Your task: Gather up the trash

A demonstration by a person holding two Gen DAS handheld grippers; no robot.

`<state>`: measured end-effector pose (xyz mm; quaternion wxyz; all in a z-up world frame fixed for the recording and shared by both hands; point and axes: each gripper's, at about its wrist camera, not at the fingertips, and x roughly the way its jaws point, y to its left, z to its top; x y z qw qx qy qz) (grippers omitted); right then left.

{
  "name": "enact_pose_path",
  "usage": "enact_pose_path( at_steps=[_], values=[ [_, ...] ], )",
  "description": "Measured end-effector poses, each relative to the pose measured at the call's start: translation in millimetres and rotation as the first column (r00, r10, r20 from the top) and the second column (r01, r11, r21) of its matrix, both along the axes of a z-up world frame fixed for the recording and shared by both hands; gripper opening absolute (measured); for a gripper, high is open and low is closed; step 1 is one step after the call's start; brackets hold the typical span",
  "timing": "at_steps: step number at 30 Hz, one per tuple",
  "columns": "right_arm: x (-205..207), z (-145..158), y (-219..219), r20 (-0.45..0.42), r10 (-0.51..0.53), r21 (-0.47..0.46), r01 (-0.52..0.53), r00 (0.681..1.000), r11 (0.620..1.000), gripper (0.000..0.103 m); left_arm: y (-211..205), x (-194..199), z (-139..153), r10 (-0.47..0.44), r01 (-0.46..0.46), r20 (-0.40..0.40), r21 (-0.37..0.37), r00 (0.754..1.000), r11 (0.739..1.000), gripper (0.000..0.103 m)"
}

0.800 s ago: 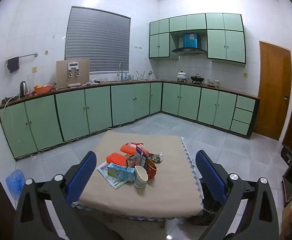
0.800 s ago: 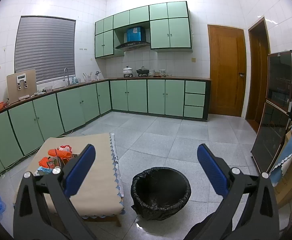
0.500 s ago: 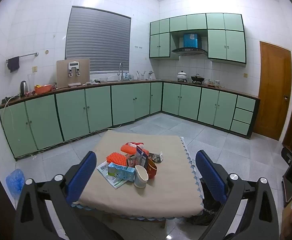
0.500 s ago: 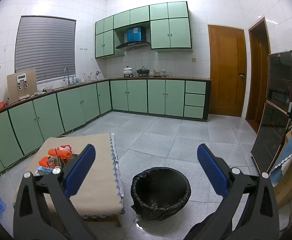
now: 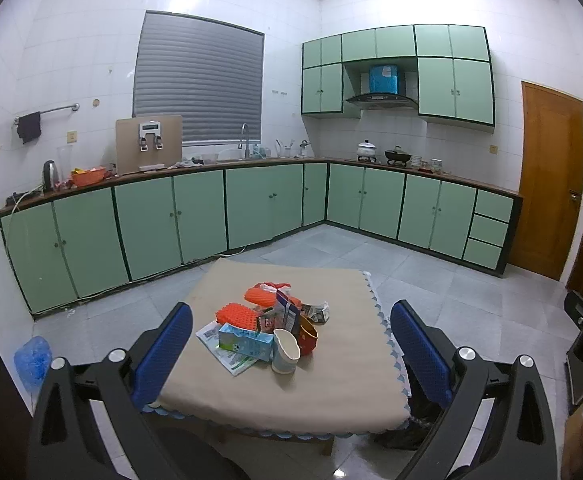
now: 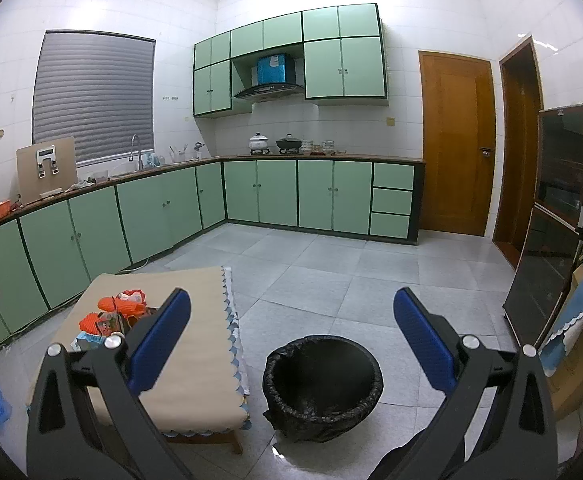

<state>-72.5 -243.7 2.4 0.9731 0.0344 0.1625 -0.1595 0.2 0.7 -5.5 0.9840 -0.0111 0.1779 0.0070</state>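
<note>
Nothing has moved since earlier: your left gripper [image 5: 291, 344] and right gripper [image 6: 291, 340] hang wide open and empty, the trash pile [image 5: 269, 326] sits untouched mid-table [image 5: 331, 392], the lined bin [image 6: 323, 384] stands just beside that table, so reach for the pile next.

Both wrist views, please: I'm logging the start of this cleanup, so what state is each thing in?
left gripper: open, empty
right gripper: open, empty
bin: on the floor beside the table, black liner in, looks empty
trash pile: heaped on the table, untouched
white paper cup: tilted, at the pile's near edge
milk carton: lying flat
wooden door: closed
</note>
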Motion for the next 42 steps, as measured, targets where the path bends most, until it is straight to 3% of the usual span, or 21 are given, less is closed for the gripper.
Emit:
enact_pose_path(
  at_steps=[42],
  values=[
    [-0.4,1.3,3.3,-0.004,0.01,-0.003,-0.01,1.0,1.0,0.098,-1.2,0.5,1.0,0.009,-0.009,-0.001,-0.003,1.0,1.0,0.097]
  ],
)
